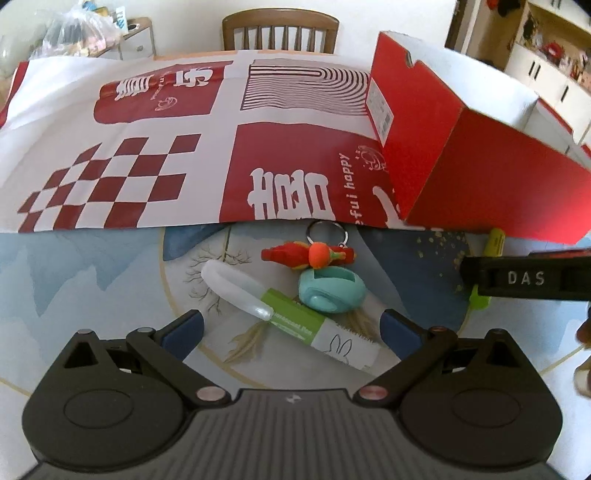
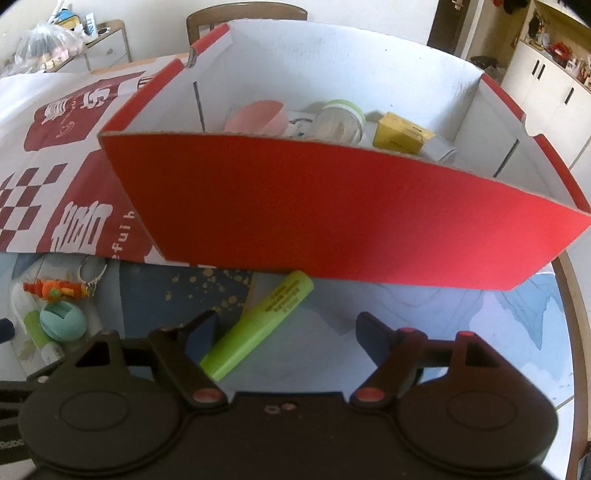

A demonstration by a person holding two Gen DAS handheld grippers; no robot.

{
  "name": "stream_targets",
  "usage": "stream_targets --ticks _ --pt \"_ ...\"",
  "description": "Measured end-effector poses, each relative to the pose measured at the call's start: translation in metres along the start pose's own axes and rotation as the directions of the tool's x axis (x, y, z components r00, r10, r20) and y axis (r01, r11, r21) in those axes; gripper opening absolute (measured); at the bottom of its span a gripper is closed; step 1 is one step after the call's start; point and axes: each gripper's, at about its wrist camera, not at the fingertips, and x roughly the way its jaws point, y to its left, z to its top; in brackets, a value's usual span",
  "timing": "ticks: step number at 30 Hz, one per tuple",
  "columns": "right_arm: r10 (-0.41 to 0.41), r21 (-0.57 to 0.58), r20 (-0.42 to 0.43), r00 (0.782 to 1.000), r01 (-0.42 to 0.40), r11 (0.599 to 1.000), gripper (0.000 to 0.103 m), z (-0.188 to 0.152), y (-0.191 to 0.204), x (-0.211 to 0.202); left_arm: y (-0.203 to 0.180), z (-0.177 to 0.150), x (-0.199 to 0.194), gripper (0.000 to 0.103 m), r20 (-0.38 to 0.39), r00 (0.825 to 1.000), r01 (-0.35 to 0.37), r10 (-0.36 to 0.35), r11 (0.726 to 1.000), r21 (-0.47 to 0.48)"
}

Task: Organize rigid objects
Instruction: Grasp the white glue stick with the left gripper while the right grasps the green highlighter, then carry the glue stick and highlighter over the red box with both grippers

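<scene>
In the left wrist view my left gripper (image 1: 291, 332) is open above a green-and-white pen with a clear cap (image 1: 295, 321). Just beyond lie a teal egg-shaped holder (image 1: 330, 291) and a red-orange keychain toy (image 1: 310, 254). In the right wrist view my right gripper (image 2: 284, 336) is open and empty, with a lime highlighter (image 2: 258, 325) lying by its left finger. The red cardboard box (image 2: 332, 221) stands right behind; it holds a pink bowl (image 2: 258, 116), a clear jar (image 2: 338, 122) and a yellow carton (image 2: 399, 136). The teal holder (image 2: 62, 319) and keychain (image 2: 55, 290) show at the left.
A red-and-white patterned sheet (image 1: 147, 147) covers the far table. A wooden chair (image 1: 280, 29) stands behind the table. The right gripper's black body (image 1: 528, 278) reaches in from the right of the left wrist view. The round table's edge (image 2: 576, 314) curves at right.
</scene>
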Motion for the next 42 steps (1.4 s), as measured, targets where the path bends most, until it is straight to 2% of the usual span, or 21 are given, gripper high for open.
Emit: stream_targets --ticks 4,7,15,18,19,21,24,30,42 --pt "0.010 -0.015 0.001 1.000 -0.010 1.000 0.077 -0.001 0.000 -0.001 0.001 -0.002 -0.001 0.098 0.005 1.000 -0.023 0.023 0.999 0.029" --pt "0.042 -0.005 -0.002 0.999 -0.042 0.999 0.071 -0.006 -0.006 -0.005 0.005 -0.005 -0.005 0.086 0.028 0.999 -0.030 0.029 0.999 0.042" --pt "0.077 -0.034 0.017 0.997 -0.077 0.996 0.044 -0.014 -0.017 -0.012 0.024 -0.009 -0.015 0.047 0.065 0.998 -0.013 0.010 0.999 0.045" --pt "0.076 -0.020 0.022 0.997 -0.076 0.997 0.028 -0.014 -0.022 -0.013 0.034 -0.007 -0.015 0.035 0.068 0.998 -0.007 0.004 0.999 0.034" --pt "0.078 -0.014 0.023 0.997 -0.078 0.997 0.019 -0.014 -0.024 -0.013 0.037 -0.006 -0.015 0.033 0.069 0.998 -0.003 0.001 1.000 0.029" --pt "0.084 -0.010 0.019 0.996 -0.084 0.996 0.016 -0.012 -0.027 -0.013 0.042 -0.005 -0.015 0.026 0.068 0.998 0.005 -0.006 1.000 0.022" --pt "0.099 0.009 0.011 0.995 -0.099 0.995 0.016 -0.011 -0.031 -0.013 0.050 -0.005 -0.015 0.021 0.065 0.998 0.017 -0.018 1.000 0.006" --pt "0.112 0.016 0.019 0.993 -0.113 0.994 0.015 -0.015 -0.033 -0.023 0.063 -0.006 -0.020 0.021 0.064 0.997 0.038 -0.037 0.999 -0.019" --pt "0.164 0.026 0.071 0.984 -0.166 0.986 0.015 -0.011 -0.038 -0.069 0.085 -0.002 -0.044 0.021 0.091 0.991 0.101 -0.094 0.992 -0.073"
